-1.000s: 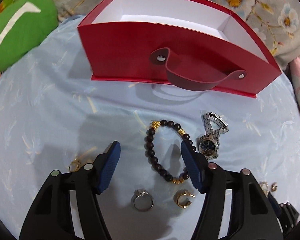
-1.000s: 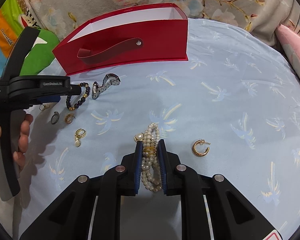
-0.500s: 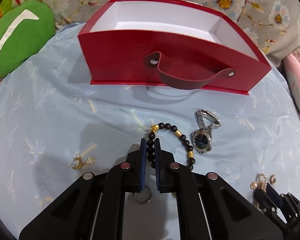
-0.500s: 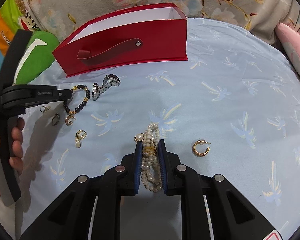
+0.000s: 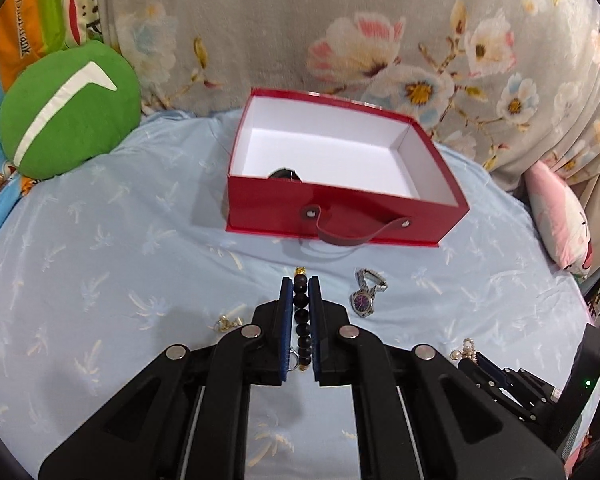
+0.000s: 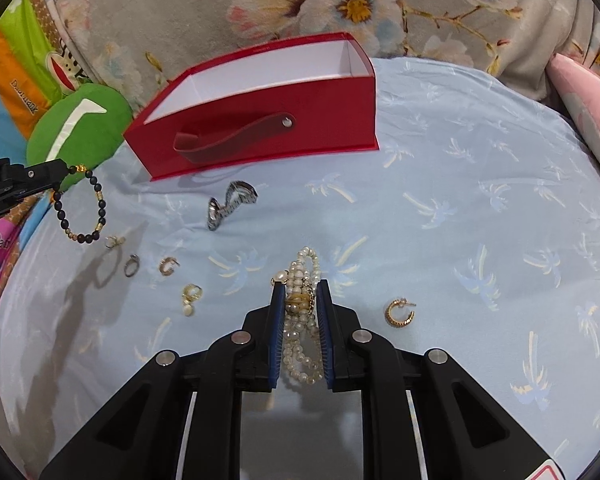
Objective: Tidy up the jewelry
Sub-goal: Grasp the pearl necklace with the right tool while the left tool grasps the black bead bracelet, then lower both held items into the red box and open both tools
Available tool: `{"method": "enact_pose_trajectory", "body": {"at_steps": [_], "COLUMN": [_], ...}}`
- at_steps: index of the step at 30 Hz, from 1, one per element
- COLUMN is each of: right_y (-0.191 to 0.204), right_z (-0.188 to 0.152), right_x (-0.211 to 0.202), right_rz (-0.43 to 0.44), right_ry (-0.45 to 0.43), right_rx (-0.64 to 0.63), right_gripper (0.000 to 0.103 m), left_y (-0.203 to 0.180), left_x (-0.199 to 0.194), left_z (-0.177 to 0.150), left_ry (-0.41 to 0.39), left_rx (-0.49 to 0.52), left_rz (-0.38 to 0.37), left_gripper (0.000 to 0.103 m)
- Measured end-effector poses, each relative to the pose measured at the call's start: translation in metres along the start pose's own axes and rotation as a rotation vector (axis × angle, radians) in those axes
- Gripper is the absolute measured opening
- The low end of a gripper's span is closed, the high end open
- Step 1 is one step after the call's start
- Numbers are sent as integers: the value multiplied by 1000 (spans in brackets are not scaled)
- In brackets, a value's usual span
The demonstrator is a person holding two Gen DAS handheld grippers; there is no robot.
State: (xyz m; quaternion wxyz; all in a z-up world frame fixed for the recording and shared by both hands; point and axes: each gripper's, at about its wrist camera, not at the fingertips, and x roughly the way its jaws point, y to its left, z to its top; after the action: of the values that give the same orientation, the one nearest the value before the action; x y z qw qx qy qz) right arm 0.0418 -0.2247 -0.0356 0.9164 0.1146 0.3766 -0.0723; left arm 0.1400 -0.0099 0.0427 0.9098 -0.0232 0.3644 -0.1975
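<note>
Left gripper (image 5: 301, 284) pinches bead bracelet (image 6: 80, 204), hanging clear of the sheet, short of the box (image 5: 340, 204). Right gripper (image 6: 298, 292) clamps pearls (image 6: 300, 320), also short of the box. Carry bracelet over near wall, lower inside, then release; mind the swing.

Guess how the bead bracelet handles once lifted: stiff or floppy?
Probably floppy: in the right wrist view the bracelet hangs from the left gripper as a drooping loop. It may swing, since only a few beads are pinched. Round beads could slip between the flat pads.
</note>
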Motion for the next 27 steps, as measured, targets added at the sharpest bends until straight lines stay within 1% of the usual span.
{"method": "enact_pose_trajectory", "body": {"at_steps": [4, 7, 14, 17, 20, 24, 27], "right_y": [5, 10, 18, 17, 18, 19, 23], "right_z": [13, 30, 89, 114, 138, 167, 186], "right_x": [-15, -30, -63, -71, -75, -77, -74], "right_rz": [32, 44, 62, 67, 52, 51, 47], "right_ry": [-35, -86, -230, -281, -334, -384, -403], "right_rx": [-8, -25, -69, -75, -89, -97, -111], "right_gripper": [14, 14, 14, 14, 14, 14, 14], "left_y": [2, 0, -13, -24, -30, -38, -45], "left_x": [-22, -36, -54, -53, -50, -43, -36], "left_z": [11, 23, 64, 81, 95, 116, 132], "left_ry": [-45, -88, -194, -231, -250, -283, -300], "left_rx": [2, 15, 69, 103, 120, 136, 148], "left_rz": [-1, 3, 2, 19, 27, 24, 27], "left_gripper": [7, 7, 7, 7, 7, 7, 7]}}
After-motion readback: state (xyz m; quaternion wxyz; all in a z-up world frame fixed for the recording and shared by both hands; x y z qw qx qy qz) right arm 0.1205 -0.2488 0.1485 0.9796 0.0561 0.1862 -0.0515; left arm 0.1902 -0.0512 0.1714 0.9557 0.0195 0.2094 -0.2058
